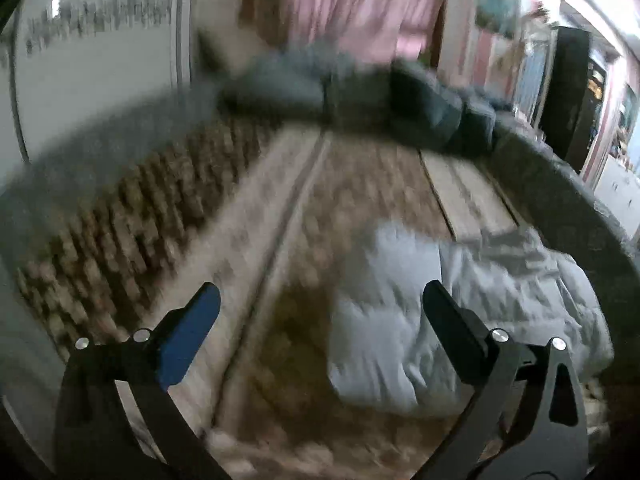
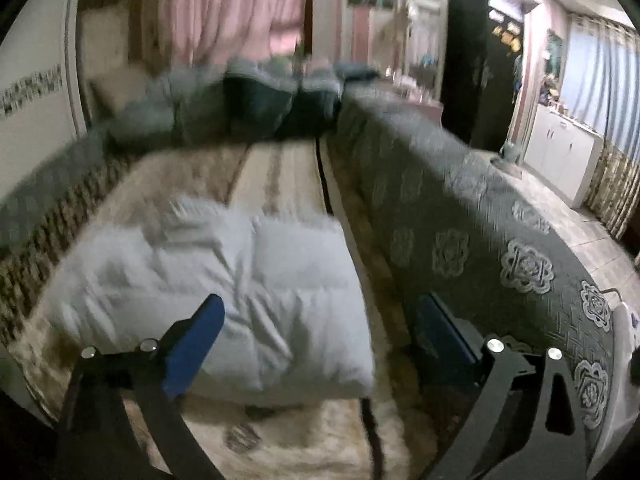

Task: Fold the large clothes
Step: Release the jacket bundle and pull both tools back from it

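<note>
The pale blue-grey garment (image 2: 216, 300) lies folded into a thick, puffy rectangle on the beige patterned sofa seat (image 2: 276, 168), nearer the grey quilted backrest (image 2: 480, 232) than the fringed edge on the opposite side. The left gripper (image 1: 320, 312) hangs above the seat with its jaws wide apart and nothing between them; the garment (image 1: 440, 300) shows below and beside its right finger. The right gripper (image 2: 320, 320) hovers over the garment's near edge, jaws also spread wide and empty. Dark cushions (image 2: 256, 108) are piled at the far end of the sofa, before a pink curtain (image 2: 228, 8). Both views are blurred.
</note>
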The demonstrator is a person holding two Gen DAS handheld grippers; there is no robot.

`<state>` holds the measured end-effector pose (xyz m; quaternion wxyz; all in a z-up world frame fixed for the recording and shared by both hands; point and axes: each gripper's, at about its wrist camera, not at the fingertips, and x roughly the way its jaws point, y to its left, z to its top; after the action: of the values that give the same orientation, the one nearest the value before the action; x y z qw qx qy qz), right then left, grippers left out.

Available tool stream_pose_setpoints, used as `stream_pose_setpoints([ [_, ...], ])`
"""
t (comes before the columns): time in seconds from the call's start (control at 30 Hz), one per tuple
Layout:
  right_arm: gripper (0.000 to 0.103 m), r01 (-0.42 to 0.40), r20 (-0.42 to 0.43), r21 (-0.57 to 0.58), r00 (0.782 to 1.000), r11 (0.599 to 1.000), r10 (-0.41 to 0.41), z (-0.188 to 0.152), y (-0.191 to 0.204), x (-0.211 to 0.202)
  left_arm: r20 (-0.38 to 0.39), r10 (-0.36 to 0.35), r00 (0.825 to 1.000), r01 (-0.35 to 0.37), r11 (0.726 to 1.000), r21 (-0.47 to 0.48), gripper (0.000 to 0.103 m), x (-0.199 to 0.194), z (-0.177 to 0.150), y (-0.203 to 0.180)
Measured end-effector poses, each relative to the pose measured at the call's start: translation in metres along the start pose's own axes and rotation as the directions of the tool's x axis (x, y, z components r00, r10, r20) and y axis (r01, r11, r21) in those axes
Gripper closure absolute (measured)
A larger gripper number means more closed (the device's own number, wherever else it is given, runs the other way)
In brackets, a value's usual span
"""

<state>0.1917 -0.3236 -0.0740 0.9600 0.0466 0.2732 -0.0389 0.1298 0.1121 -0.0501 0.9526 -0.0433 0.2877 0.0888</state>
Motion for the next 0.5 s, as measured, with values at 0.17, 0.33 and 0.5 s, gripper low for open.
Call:
stream_pose_setpoints([
  [0.17,0.002,-0.086,0.085,0.029,0.993,0.996,0.083,-0.002,0.016,-0.035,0.226,0.015,0.974,-0.041,0.993,0.114,0.003,-0.041,0.014,-0.044],
  [0.33,0.002,-0.081,0.109,-0.021,0.991,0.996,0.083,-0.001,0.028,-0.041,0.115,-0.13,0.985,0.136,0.989,-0.049,0.003,-0.039,0.017,-0.073],
  [0.5,0.002,-0.092,0.053,-0.042,0.994,0.995,0.094,-0.013,0.028,-0.032,-0.015,-0.193,0.981,0.192,0.98,-0.053,0.003,-0.013,0.014,-0.108],
])
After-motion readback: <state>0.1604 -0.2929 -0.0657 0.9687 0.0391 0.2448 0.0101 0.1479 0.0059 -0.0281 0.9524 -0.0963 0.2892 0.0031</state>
